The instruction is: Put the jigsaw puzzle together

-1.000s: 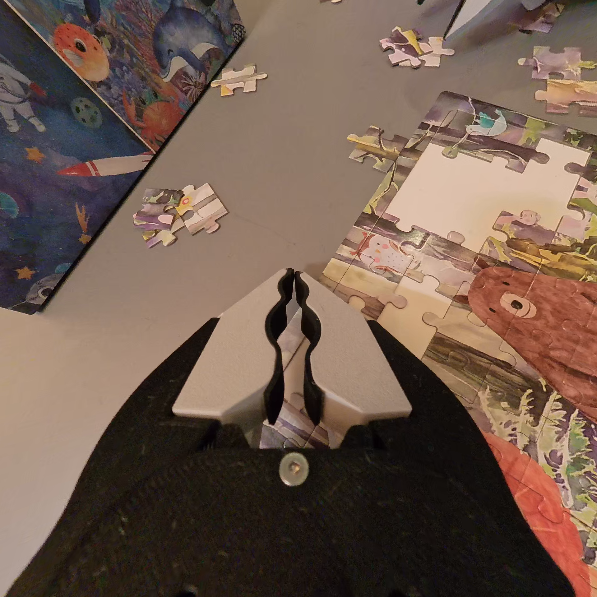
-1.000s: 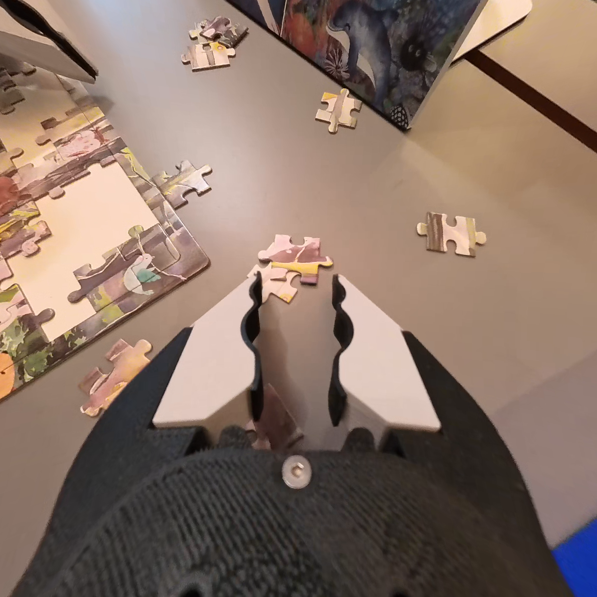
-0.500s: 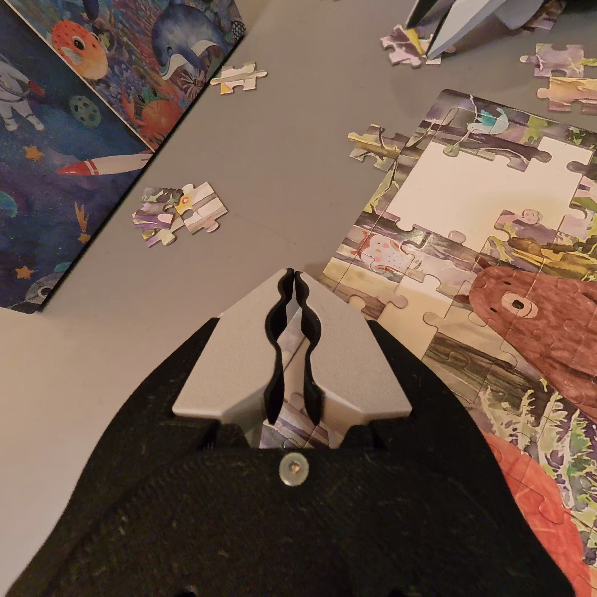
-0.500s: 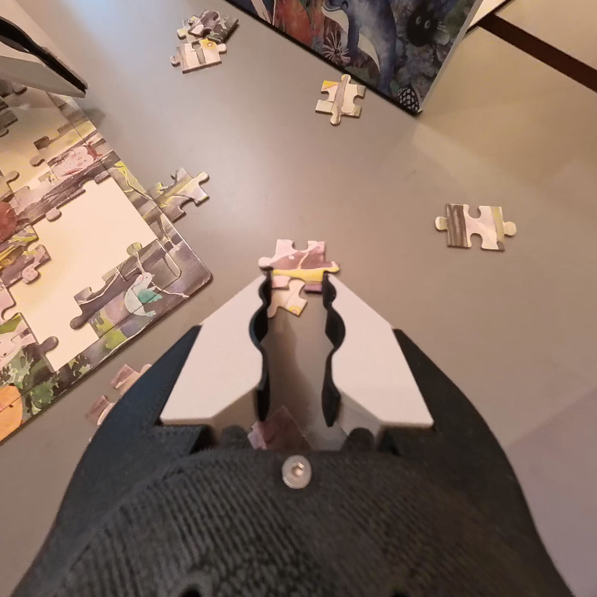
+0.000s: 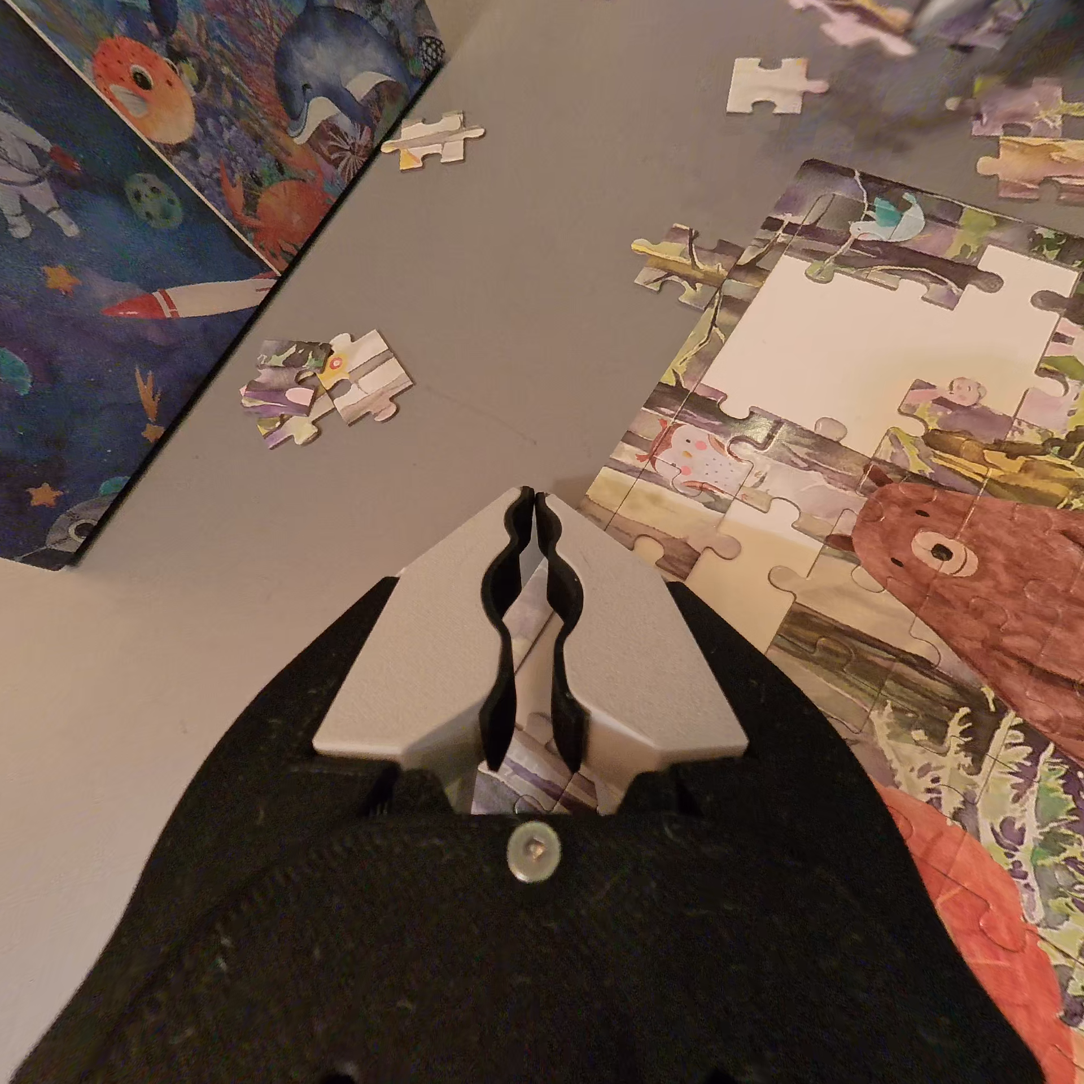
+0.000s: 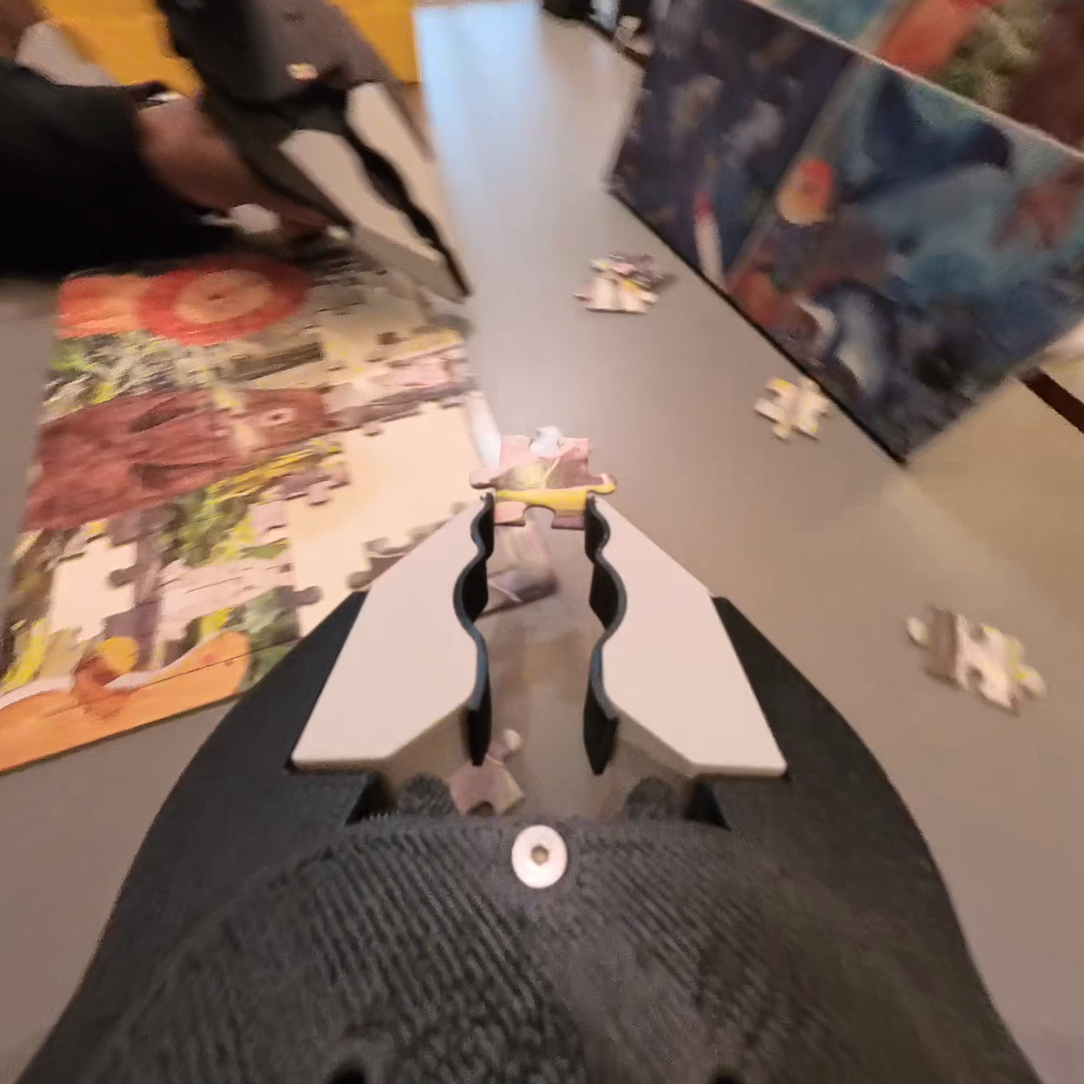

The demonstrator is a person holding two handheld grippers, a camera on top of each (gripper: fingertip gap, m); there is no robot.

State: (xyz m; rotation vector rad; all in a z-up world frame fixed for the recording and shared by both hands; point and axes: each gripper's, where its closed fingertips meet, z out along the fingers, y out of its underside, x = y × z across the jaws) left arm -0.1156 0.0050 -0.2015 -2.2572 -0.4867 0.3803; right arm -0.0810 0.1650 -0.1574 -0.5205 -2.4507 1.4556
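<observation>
Left wrist view: left gripper (image 5: 534, 509), grey fingers with black wavy pads, tips pressed together with nothing between them, hovering over the near-left corner of the jigsaw puzzle (image 5: 880, 528). The puzzle lies flat on the grey table (image 5: 498, 281) and is part-assembled: brown bear (image 5: 985, 586) at centre-right, orange area lower right, teal bird at the top edge, and 1 large blank white gap (image 5: 868, 352) exposing the backing.

Loose items on the table in this view:
- 1 piece (image 5: 683, 267) touching the puzzle's far-left edge.
- 1 small cluster of pieces (image 5: 322, 384) left of centre.
- 1 striped piece (image 5: 434, 139) just beside the box.
- 1 white, face-down piece (image 5: 768, 85) at the top.
- Further pieces at the top right, partly blurred.

Puzzle box (image 5: 146, 205), left, printed with fish, whale, rocket and astronaut; its contents cannot be seen.

Right wrist view (motion-blurred): right gripper (image 6: 537, 510) pinching 1 purple-and-yellow puzzle piece (image 6: 542, 475) across its fingertips, raised above the table near the puzzle's edge (image 6: 205, 469). Jaws stand partly apart, spanning the piece's width. The left gripper (image 6: 375, 176) shows farther off, with a person's hand (image 6: 193, 176) behind it. 3 loose groups of pieces lie to the right; the box (image 6: 880, 223) stands beyond them.
</observation>
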